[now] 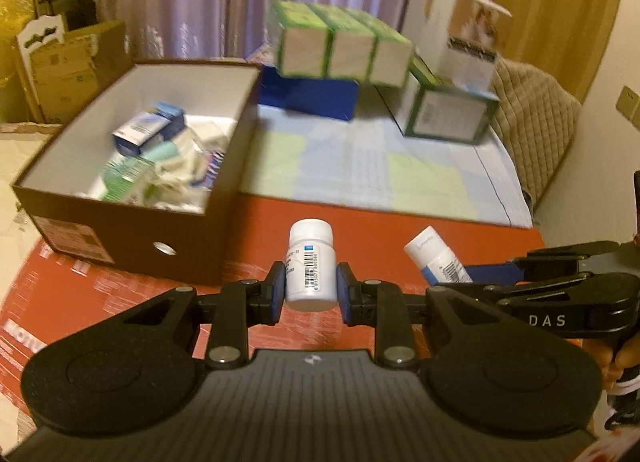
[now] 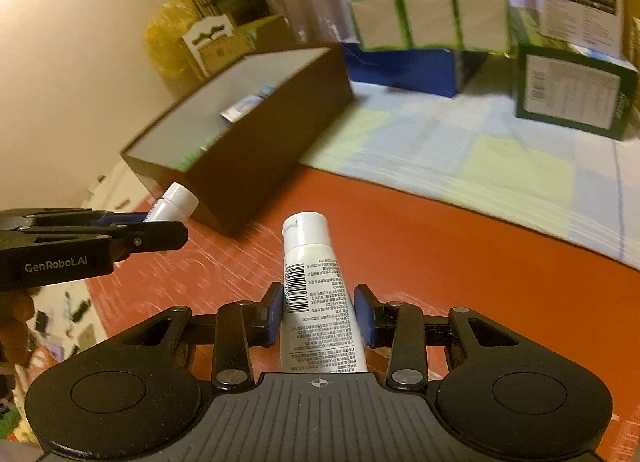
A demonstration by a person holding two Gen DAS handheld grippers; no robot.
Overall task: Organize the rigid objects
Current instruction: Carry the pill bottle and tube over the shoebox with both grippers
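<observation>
My left gripper (image 1: 311,288) is shut on a small white pill bottle (image 1: 311,266) with a barcode label, held above the red surface (image 1: 360,230). It also shows in the right wrist view (image 2: 176,202), at the left. My right gripper (image 2: 318,316) is shut on a white tube (image 2: 316,302) with printed text, cap pointing away. That tube also shows in the left wrist view (image 1: 434,256), to the right of the pill bottle. An open brown box (image 1: 132,222) with a white inside holds several small packages and sits ahead on the left; it also shows in the right wrist view (image 2: 256,150).
A blue box (image 1: 308,96) carries three green-and-white cartons (image 1: 344,46) at the back. A dark green carton (image 1: 448,114) with a white box (image 1: 464,42) on it stands at the back right. A pale checked cloth (image 1: 380,170) covers the far part of the surface.
</observation>
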